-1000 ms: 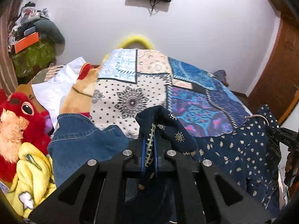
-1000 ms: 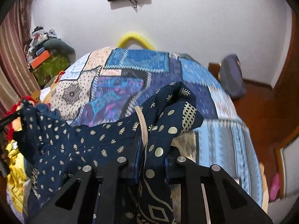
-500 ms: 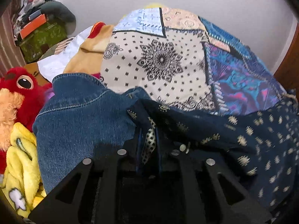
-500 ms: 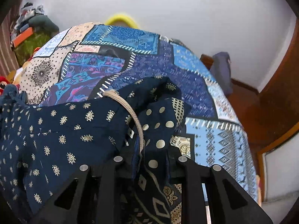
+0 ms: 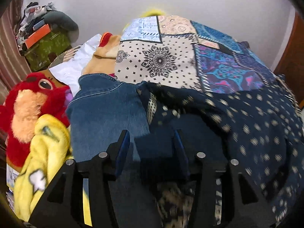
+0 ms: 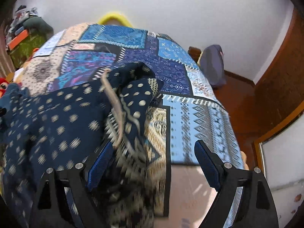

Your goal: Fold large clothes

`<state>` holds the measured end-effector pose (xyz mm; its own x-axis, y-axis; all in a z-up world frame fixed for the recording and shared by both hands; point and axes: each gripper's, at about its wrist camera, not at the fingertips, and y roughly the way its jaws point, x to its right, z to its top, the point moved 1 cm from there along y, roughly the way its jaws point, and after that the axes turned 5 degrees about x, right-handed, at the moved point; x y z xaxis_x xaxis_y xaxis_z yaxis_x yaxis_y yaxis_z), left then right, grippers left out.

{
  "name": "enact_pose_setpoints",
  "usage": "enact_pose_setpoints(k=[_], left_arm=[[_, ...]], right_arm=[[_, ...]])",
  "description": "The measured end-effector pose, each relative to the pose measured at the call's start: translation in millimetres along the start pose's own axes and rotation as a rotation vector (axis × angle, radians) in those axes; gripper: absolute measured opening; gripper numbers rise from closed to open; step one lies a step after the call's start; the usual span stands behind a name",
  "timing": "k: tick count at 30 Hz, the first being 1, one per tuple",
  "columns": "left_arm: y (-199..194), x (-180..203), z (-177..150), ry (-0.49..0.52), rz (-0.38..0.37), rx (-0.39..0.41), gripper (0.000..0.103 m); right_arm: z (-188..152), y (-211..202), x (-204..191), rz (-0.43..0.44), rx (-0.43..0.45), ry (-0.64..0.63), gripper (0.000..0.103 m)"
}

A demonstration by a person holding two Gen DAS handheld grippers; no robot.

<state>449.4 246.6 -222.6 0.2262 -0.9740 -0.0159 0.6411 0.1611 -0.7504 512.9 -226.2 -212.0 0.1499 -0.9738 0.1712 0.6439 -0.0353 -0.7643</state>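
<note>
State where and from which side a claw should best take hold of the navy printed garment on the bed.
Probably the raised hump of the navy printed garment, at its right edge, approached from the near side. There the cloth stands bunched above the patchwork bedspread, so fingers can close around it.

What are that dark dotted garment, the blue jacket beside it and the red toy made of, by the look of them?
Dark dotted garment: thin woven cloth, probably cotton or rayon, matte; it drapes in soft folds. Blue jacket: denim, judging by the faded blue weave and pale topstitched seam. Red toy: plush synthetic fur, its fuzzy pile showing, with a glossy, probably plastic eye.
</note>
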Motion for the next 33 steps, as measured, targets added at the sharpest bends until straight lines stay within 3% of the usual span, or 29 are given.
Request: enact_pose_setpoints(k=[10,17,25,30,33], left_arm=[[-98.9,4.9,-53.5,0.044,-0.025,0.036,0.056],[-134.7,9.3,-115.9,0.041,-0.073,-0.015,0.058],[-141.3,9.8,-186.7,-0.011,-0.136,-0.132,0.058],[-140.4,11.4,-223.9,-0.060,-0.243,-0.206,0.058],[-138.7,13.2,-238.8,-0.113,-0.316,-0.246,0.058]], right_arm=[[-47.8,-132.1,-16.4,0.045,0.121,-0.072,0.086],[-105.3,-187.9,-35.4,0.041,0.143,-0.132,0.087],[-177.6,-197.4,-46.0,0.075,0.048,-0.121,0.087],[-214.9,-182.4,-34.2,0.216,-0.108,0.019,0.087],[-229.3,-180.7,-29.3,0.262,-0.133,0.088,0.087]])
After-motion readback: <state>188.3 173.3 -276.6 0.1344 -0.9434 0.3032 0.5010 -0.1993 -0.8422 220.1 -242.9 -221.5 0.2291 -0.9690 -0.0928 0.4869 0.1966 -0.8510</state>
